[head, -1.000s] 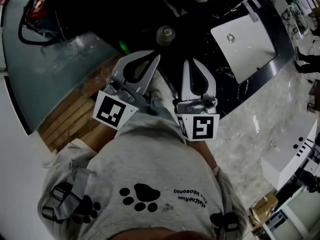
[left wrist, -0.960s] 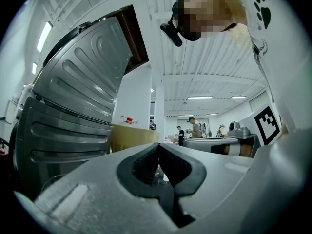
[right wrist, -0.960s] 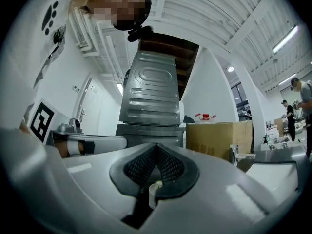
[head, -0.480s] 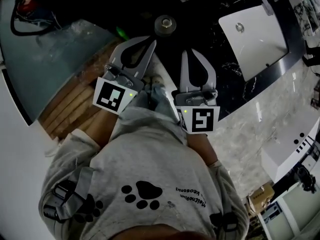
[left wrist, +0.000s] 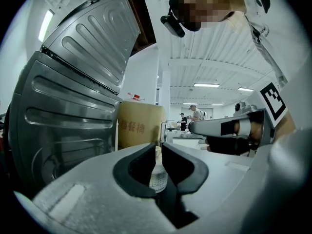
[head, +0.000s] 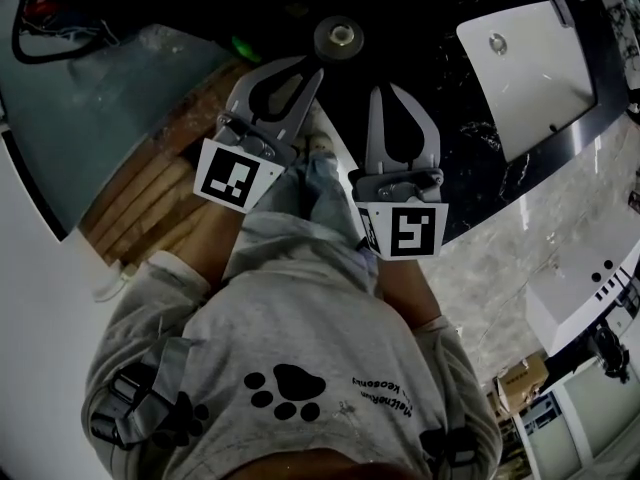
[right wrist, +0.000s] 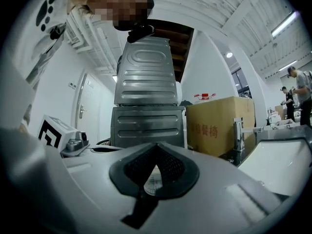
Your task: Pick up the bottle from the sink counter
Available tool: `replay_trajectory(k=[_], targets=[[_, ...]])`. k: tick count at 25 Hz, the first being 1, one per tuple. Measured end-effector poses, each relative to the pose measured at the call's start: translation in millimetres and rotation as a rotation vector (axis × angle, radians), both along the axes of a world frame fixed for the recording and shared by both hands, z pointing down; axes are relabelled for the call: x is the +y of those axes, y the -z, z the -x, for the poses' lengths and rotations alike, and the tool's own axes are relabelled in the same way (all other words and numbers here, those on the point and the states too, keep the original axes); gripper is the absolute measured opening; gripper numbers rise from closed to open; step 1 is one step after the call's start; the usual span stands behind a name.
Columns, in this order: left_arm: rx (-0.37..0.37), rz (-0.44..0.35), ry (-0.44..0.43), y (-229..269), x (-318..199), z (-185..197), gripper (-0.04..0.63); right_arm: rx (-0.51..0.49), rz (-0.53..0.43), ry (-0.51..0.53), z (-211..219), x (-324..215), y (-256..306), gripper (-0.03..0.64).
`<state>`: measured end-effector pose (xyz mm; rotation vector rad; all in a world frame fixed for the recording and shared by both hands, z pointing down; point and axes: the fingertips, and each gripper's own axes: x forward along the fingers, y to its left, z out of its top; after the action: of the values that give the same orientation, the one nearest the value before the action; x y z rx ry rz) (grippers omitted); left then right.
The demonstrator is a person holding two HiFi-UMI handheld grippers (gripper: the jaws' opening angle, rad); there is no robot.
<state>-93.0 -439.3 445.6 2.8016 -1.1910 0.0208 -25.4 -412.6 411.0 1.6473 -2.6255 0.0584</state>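
You're in a big open lab hall with a mock washroom: a white basin (head: 540,78) in a black marble counter (head: 470,153) right of your right gripper (head: 387,93), stacked metal appliances (right wrist: 146,82) and a cardboard box (right wrist: 219,123) ahead of it, people (left wrist: 195,113) at benches beyond, strip lights (left wrist: 205,85) overhead.

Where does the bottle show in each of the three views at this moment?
Head view: the bottle is at top centre, seen from above on the black counter.
Left gripper view: low centre, by the right edge of the cardboard box.
Right gripper view: low centre, left of the box.
Shared landmark: the cardboard box, plain in both gripper views; I cannot surely pick it out in the head view.
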Motion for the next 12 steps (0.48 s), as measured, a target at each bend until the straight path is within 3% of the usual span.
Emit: replay_trajectory(k=[12], targets=[[-0.076, 0.083, -0.003, -45.0, -14.1, -8.7, 0.223, 0.01, 0.054, -0.005, 2.5, -3.3, -21.7, 0.002]])
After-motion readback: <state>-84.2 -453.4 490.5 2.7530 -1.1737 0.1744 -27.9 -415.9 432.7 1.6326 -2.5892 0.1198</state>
